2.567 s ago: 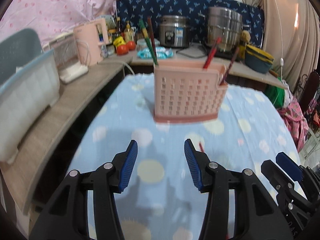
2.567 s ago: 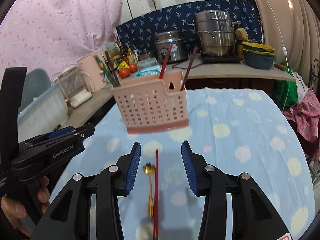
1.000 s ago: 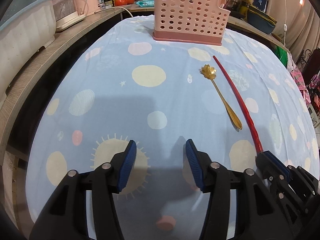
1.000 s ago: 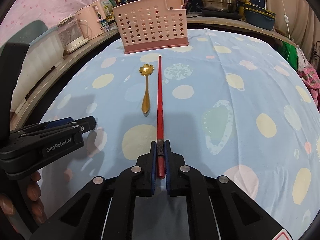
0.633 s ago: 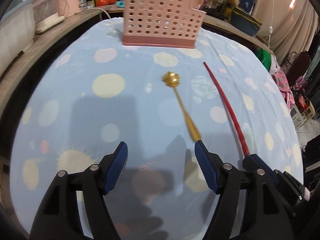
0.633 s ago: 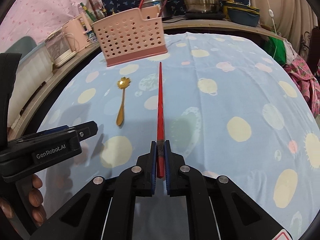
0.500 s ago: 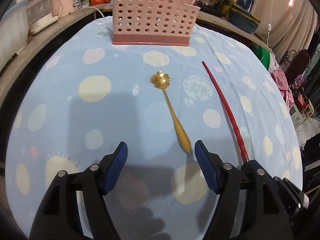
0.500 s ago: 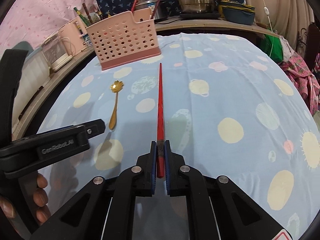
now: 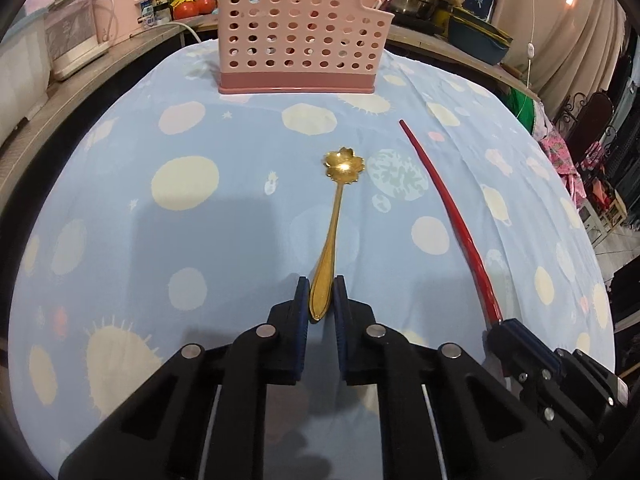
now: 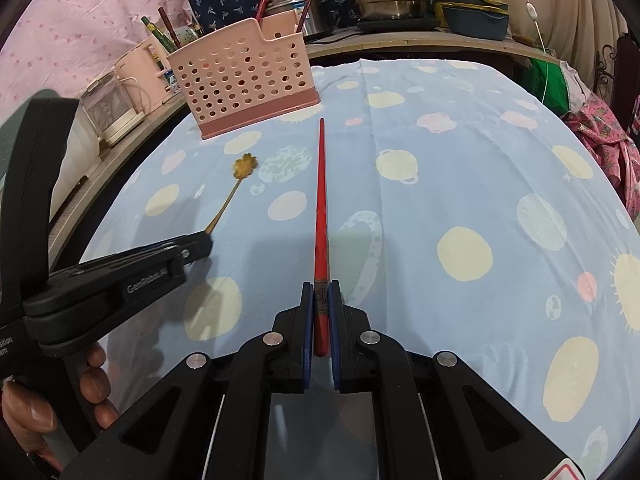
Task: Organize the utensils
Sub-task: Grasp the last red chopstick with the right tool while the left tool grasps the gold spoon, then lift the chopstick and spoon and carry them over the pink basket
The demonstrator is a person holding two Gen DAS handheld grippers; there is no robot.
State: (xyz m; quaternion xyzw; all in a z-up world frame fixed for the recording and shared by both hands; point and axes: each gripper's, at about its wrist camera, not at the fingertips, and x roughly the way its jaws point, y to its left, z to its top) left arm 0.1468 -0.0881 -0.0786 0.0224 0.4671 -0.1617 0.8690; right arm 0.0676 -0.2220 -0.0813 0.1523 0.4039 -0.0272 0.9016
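Here the left gripper [image 9: 321, 296] is closing around a flower-bowled, glossy gold spoon [image 9: 335, 216].

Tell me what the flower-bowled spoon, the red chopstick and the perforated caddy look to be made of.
Spoon: gold-toned metal, polished, with a bright glint in its bowl. Chopstick: glossy red, perhaps lacquered wood or plastic; darker patterned band near its thick end. Caddy: matte pink moulded plastic, with even round holes and a darker base.

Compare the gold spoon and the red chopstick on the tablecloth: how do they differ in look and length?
The gold spoon is shiny metal with a flower-shaped bowl; the red chopstick is a plain stick tapering to a point. The spoon is shorter, the chopstick clearly longer. Both lie on the tablecloth pointing toward the pink basket, each with its near end between gripper pads.
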